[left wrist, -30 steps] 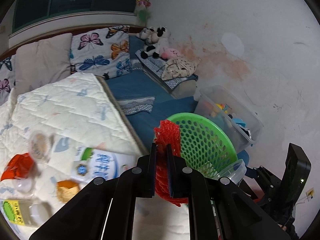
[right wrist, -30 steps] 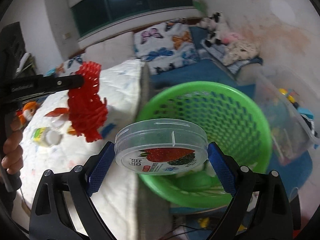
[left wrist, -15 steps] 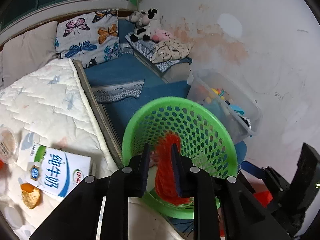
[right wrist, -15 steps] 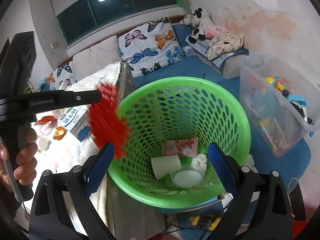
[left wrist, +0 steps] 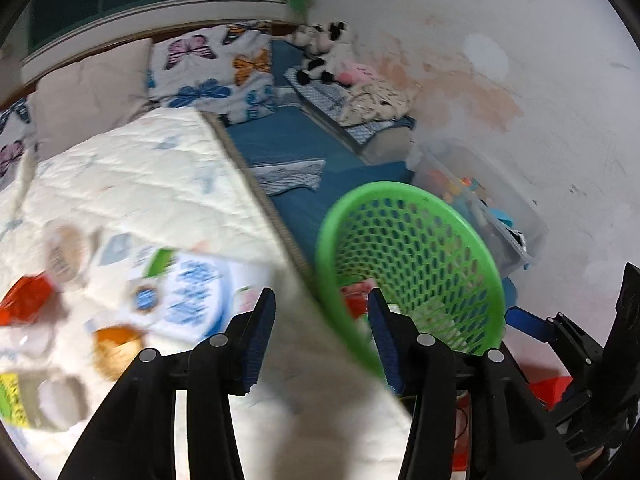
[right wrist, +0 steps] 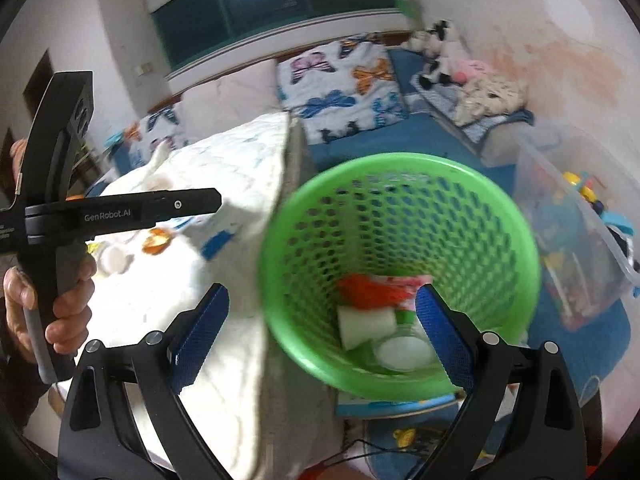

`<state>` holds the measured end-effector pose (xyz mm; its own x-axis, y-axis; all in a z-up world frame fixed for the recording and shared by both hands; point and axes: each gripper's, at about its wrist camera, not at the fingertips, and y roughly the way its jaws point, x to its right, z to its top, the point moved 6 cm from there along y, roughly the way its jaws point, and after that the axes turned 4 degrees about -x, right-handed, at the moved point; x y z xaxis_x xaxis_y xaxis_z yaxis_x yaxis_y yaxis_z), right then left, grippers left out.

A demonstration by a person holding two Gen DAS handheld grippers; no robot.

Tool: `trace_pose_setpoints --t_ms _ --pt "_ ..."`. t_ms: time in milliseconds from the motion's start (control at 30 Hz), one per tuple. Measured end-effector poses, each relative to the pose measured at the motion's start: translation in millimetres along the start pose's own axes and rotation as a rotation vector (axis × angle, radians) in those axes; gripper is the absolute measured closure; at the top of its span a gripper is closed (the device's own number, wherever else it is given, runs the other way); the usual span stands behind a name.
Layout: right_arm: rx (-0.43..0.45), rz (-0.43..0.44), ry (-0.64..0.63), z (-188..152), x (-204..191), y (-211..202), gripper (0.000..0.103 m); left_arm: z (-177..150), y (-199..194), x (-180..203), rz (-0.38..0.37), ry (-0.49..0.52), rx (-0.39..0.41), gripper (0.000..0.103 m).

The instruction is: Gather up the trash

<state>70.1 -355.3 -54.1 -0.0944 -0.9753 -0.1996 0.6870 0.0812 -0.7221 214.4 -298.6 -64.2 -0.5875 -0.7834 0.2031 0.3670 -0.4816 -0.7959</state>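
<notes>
A green mesh basket [right wrist: 400, 168] stands beside the bed; it also shows in the left wrist view [left wrist: 404, 196]. Inside lie the red foam net [right wrist: 368, 290], a clear lidded cup [right wrist: 404, 354], a white roll [right wrist: 366, 322] and a pink wrapper. My left gripper [left wrist: 320, 320] is open and empty over the mattress edge by the basket rim. My right gripper [right wrist: 322, 332] is open and empty above the basket. On the quilt [left wrist: 132, 184] lie a blue-and-white milk carton [left wrist: 184, 296], a red wrapper [left wrist: 28, 300], an orange snack [left wrist: 114, 346] and a bottle [left wrist: 36, 400].
A clear plastic bin of toys [right wrist: 572, 232] stands right of the basket against the wall. Butterfly pillows [left wrist: 208, 68] and stuffed toys [left wrist: 320, 52] lie at the back. Blue floor mat [left wrist: 296, 140] runs between bed and wall.
My left gripper opened and dropped the red net into the basket, then swung back left towards the quilt. My right gripper let go of the clear cup earlier and stays open.
</notes>
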Motion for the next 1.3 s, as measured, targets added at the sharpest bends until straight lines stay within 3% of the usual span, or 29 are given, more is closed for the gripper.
trace_pose_setpoints --t_ms 433,800,1033,1300 --pt "-0.066 0.144 -0.194 14 -100 34 0.009 -46 -66 -123 0.198 -0.103 0.025 0.050" --pt "-0.146 0.310 -0.409 28 -203 67 0.017 -95 -132 -229 0.297 -0.299 0.079 0.048" --pt "-0.215 0.431 -0.597 30 -280 94 0.026 -120 -160 -266 0.338 -0.378 0.099 0.047" --pt "-0.254 0.488 -0.815 27 -349 124 0.027 -143 -182 -300 0.375 -0.463 0.113 0.046"
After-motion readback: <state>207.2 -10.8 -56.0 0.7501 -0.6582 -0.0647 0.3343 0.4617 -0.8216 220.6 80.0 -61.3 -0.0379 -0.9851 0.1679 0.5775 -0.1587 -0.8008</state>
